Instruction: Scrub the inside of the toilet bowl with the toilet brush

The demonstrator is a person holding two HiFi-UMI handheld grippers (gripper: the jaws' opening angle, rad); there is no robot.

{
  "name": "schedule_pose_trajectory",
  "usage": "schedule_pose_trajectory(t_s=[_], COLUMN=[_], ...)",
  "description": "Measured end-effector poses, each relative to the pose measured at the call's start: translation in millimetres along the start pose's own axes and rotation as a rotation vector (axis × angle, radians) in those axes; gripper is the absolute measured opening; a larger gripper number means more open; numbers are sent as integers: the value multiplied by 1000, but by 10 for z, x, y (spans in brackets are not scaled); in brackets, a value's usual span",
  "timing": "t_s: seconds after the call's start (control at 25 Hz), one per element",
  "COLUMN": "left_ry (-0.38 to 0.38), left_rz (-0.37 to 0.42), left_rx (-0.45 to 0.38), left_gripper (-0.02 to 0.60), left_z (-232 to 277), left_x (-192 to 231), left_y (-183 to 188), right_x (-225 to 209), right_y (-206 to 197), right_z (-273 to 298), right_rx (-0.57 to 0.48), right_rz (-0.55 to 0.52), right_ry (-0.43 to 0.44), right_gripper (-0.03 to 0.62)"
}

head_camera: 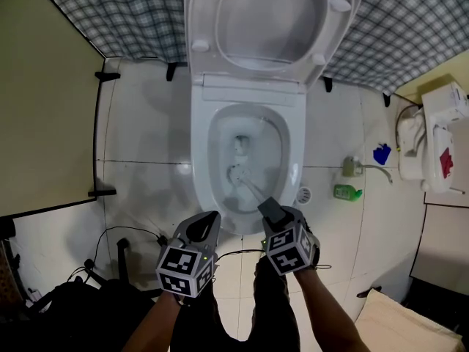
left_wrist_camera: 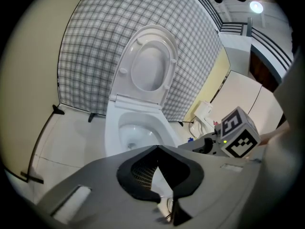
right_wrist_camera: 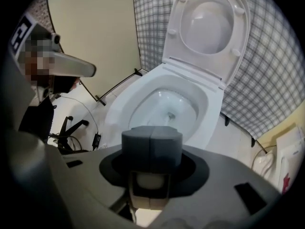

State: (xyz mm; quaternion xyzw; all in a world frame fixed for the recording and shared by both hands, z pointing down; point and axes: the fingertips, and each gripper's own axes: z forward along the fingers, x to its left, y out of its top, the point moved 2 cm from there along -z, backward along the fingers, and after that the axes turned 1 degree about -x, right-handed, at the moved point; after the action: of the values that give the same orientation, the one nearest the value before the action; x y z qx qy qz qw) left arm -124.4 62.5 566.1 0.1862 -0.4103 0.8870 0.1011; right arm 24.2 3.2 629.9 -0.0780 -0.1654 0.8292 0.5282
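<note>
The toilet brush [head_camera: 248,185] is down inside the toilet bowl [head_camera: 201,149]. Its head [head_camera: 236,173] sits low on the near wall, just short of the drain opening, and the handle slants up and back toward me. My right hand-held gripper [head_camera: 271,210] is clenched on the top of that handle, pointing steeply down over the front rim; in the right gripper view the pads meet around the pale handle end [right_wrist_camera: 148,179]. I judge the reaching-in part done and the scrubbing itself under way or barely started. The porcelain looks evenly white and wet, with no foam or streaks that would tell me which parts are already covered. By my reckoning the far wall, both sides and the band under the rim are left, then lifting the brush out. The seat and lid [head_camera: 275,20] stand raised, so nothing blocks the sweep. My left hand-held gripper [head_camera: 204,227] hangs beside the right one over the floor [head_camera: 146,138] in front of the bowl, jaw tips together on nothing. A green bottle [head_camera: 346,192] stands on the tiles to the right, well clear.
</note>
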Motion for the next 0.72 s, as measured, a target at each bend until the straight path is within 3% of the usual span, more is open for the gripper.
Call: schedule_pose_trajectory(t_s=[0.4, 0.72], left_ry=[-13, -12], left_rz=[2, -2], left_rx=[-17, -12], left_gripper=[11, 11], left_z=[1, -11], left_x=[-55, -85], left_y=[101, 30], right_x=[183, -177], right_y=[-220, 7], right_z=[-699, 40], right_rx=[37, 93], right_rz=[-3, -69], right_ry=[64, 7], right_gripper=[179, 179])
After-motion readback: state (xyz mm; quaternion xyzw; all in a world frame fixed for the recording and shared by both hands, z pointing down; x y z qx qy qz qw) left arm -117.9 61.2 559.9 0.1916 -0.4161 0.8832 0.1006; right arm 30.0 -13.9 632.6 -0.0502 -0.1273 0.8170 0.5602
